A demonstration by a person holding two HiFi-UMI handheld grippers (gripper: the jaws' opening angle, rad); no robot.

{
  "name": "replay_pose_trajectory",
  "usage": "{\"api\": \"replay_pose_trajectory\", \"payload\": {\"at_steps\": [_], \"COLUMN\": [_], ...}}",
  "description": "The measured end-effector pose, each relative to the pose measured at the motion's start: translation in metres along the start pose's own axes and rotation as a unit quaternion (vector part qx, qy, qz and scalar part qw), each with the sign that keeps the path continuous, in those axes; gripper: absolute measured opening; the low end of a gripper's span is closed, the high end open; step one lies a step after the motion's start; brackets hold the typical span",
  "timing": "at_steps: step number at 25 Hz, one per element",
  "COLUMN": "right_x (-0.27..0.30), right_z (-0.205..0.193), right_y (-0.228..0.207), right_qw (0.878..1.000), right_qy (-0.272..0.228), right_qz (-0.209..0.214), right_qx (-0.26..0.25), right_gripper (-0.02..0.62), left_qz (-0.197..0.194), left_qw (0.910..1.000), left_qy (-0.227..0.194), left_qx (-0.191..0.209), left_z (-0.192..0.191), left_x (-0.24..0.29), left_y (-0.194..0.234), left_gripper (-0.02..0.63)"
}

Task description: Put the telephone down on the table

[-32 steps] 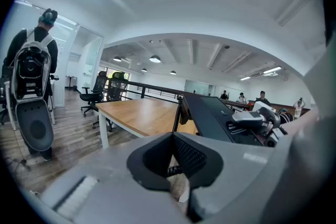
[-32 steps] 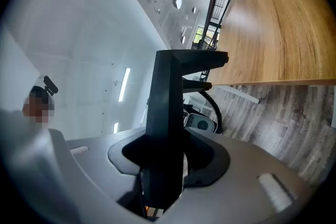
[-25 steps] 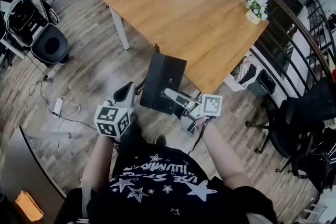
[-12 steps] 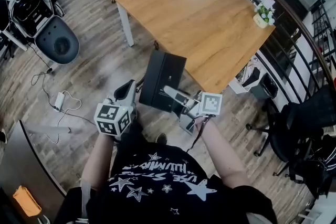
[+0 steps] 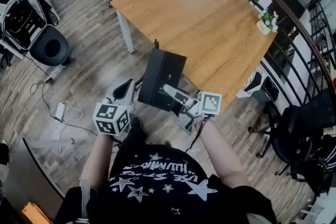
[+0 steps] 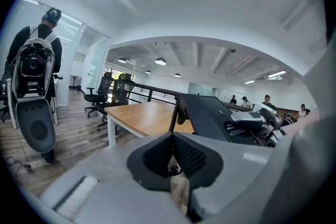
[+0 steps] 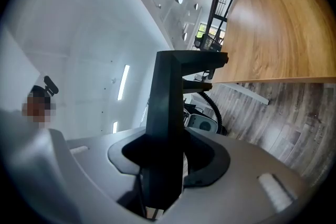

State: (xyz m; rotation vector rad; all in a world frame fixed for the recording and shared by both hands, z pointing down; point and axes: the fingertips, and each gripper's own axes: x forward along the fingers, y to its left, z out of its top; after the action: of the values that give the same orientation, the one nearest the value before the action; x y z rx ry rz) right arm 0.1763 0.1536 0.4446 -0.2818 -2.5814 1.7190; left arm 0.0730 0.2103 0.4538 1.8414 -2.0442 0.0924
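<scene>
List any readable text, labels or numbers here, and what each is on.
Nothing can be quoted with confidence.
White lettering on the shirt: upside down and blurred, unreadable.
The marker cubes: square patterns only, no characters.
The telephone: no legible label or digits.

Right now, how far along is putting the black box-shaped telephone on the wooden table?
Done: the black box-shaped telephone is lifted, clamped in the right gripper. In hand: it hangs in the air by the light wooden table. Left: carrying it over the tabletop, setting it down, letting go.
</scene>
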Motion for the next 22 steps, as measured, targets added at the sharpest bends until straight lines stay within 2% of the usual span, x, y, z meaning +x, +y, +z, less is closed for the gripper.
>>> {"api": "replay_pose_trajectory", "payload": {"at_steps": [11, 16, 22], "right_x": [0.098, 0.134, 0.150], "right_z": [0.059, 0.073, 0.084], "right_y": [-0.032, -0.037, -0.054], "right_qw": [0.999, 0.999, 0.997], "right_qy": [-0.030, -0.048, -0.067], "right_qz": [-0.021, -0.024, -0.043], "right_qx": [-0.005, -0.009, -0.005], "right_gripper": [0.173, 0.173, 0.173], "left_qz": [-0.033, -0.050, -0.068], "left_qw": [0.9994, 0.9987, 0.9976], "left_qy": [-0.007, -0.001, 0.011], "left_qx": [0.008, 0.011, 0.007], "left_z": [0.051, 0.058, 0.058], "left_x": [0.059, 0.070, 0.083], "left_y": [0.097, 0.130, 0.157], "left_gripper": [0.002, 0.002, 0.002]}}
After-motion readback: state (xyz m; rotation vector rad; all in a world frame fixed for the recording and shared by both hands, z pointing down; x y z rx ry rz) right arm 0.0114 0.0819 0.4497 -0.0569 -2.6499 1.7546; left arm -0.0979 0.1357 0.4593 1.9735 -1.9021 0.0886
